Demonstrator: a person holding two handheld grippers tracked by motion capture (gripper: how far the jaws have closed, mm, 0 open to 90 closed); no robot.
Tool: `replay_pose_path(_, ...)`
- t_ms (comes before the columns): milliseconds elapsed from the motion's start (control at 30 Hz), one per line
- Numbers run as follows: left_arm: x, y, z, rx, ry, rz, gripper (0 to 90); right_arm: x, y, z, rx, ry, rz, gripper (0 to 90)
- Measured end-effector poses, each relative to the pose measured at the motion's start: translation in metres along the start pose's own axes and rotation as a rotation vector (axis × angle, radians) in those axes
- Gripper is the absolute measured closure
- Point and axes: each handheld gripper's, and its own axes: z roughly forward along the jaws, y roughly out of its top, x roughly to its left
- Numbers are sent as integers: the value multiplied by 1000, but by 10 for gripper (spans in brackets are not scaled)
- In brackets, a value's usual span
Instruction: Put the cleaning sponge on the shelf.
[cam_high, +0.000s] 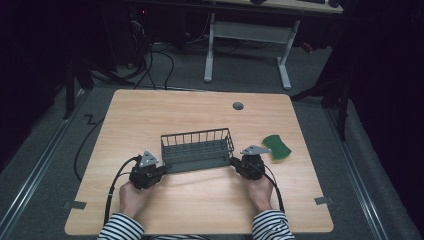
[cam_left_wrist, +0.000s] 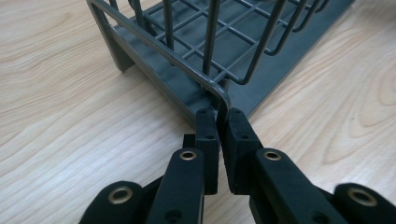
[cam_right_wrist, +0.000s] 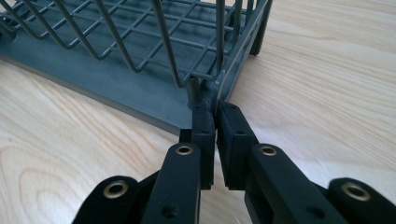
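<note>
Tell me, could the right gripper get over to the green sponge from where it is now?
Probably not yet: the right gripper is shut on a corner of the grey wire rack. Once it lets go, the green sponge lies close by on the table with nothing between.

rack's far end (cam_left_wrist: 327, 14) cut off by top edge, sleeves (cam_high: 121, 227) cropped at bottom edge

Tabletop evenly lit, surroundings dark, close-ups sharp.
</note>
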Motion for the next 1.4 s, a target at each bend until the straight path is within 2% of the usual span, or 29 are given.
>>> replay_pose_path(100,-6,2,4,-4,-28,7,854,-3,-4,-6,1,0,1,858)
replay_pose_path(200,-16,5,9,-1,-55,29,851,-9,-15,-19,6,-3,3,857)
replay_pose_path(233,-16,5,9,-1,-55,29,852,-12,-18,-23,7,-2,9,858)
replay_pose_path(267,-20,6,11,-3,-61,36,852,-12,-18,-23,7,-2,9,858)
replay_pose_path(367,-34,10,17,-6,-89,60,852,-19,-30,-39,4,-25,25,858)
replay_pose_path(400,-34,10,17,-6,-89,60,852,-19,-30,-39,4,-25,25,858)
replay_pose_path(567,-51,14,24,-10,-117,79,849,-28,-48,-57,-18,-38,49,857)
replay_pose_path(733,-59,15,28,-18,-123,89,848,-31,-56,-66,-26,-47,79,855)
replay_pose_path(867,-58,12,27,-18,-124,75,811,-32,-56,-68,-19,-50,74,847)
replay_pose_path(900,-57,11,26,-19,-123,72,789,-32,-56,-68,-18,-51,78,812)
replay_pose_path(967,-54,8,22,-23,-105,67,713,-32,-57,-69,-23,-47,95,718)
replay_pose_path(1033,-50,5,18,-12,-90,60,625,-33,-59,-72,-23,-47,101,691)
replay_pose_path(1067,-48,3,16,-12,-78,57,540,-34,-61,-77,-35,-50,110,651)
replay_pose_path(1133,-43,0,11,-13,-57,50,504,-36,-62,-79,-39,-53,110,637)
replay_pose_path(1167,-37,-5,6,-13,-33,38,449,-39,-65,-84,-50,-65,114,601)
replay_pose_path(1267,-29,-8,3,-8,-9,24,410,-44,-67,-89,-65,-72,131,553)
replay_pose_path(1333,-20,-11,2,0,23,8,375,-51,-68,-94,-82,-98,150,483)
replay_pose_path(1400,-12,-15,1,11,52,-15,368,-54,-67,-95,-80,-106,150,476)
